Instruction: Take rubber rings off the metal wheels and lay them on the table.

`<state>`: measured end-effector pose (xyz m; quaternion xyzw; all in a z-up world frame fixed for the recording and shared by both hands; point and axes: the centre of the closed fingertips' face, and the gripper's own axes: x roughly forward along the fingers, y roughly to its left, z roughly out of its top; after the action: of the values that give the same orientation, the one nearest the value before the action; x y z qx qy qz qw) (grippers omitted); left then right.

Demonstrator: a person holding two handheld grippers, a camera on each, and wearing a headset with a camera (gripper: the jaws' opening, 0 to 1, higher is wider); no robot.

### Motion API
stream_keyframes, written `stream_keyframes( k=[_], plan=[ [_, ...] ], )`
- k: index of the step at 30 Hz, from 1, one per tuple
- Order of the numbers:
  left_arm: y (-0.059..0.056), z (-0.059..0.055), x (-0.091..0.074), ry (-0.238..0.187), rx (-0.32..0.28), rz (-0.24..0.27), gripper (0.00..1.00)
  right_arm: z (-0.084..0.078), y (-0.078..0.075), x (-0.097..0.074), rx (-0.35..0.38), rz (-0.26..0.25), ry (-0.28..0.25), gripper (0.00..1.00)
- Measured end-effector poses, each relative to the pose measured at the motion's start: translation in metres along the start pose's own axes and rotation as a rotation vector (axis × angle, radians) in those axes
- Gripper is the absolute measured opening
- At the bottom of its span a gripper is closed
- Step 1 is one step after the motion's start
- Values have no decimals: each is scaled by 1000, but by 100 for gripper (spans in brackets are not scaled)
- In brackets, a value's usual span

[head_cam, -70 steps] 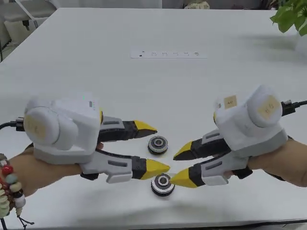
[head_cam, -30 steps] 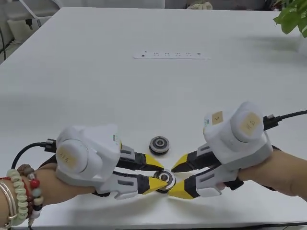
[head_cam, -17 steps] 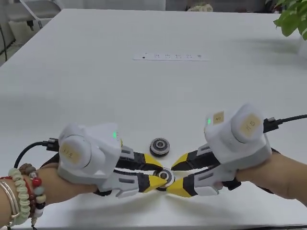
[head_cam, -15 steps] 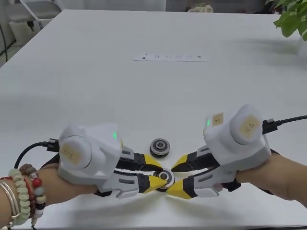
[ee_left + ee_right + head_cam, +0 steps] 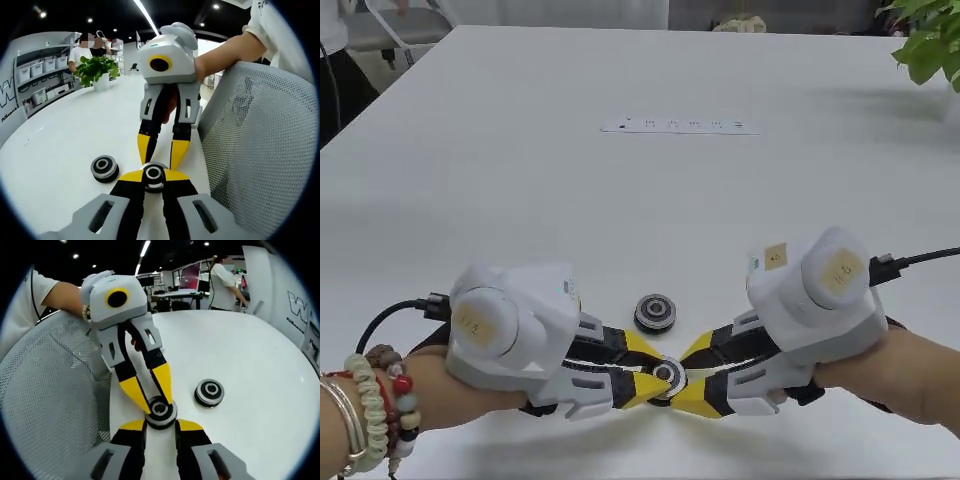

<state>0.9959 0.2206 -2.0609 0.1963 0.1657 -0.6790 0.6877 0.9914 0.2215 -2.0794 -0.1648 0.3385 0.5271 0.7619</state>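
Clamping the near wheel point(image 5: 667, 375) from opposite sides, seemingly by its outer edge, the left gripper point(image 5: 642, 368) and right gripper point(image 5: 692, 375) meet tip to tip, where two seconds ago their jaws gaped apart. Both lie low over the table point(image 5: 620, 200), angled inward; the far wheel point(image 5: 655, 312) sits just beyond

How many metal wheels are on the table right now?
2. The near wheel sits between the tips of the left gripper and the right gripper; the far wheel lies free just beyond them. None looks hidden.
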Motion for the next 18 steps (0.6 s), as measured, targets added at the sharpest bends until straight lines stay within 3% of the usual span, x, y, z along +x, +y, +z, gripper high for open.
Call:
stream_keyframes(
  k=[12,18],
  plan=[
    [1,-1,1,-5,4,7,7,-6,-1,-1,-67,-11,42,10],
    [3,-1,2,-6,0,15,8,-5,-5,-2,-81,-35,50,0]
  ],
)
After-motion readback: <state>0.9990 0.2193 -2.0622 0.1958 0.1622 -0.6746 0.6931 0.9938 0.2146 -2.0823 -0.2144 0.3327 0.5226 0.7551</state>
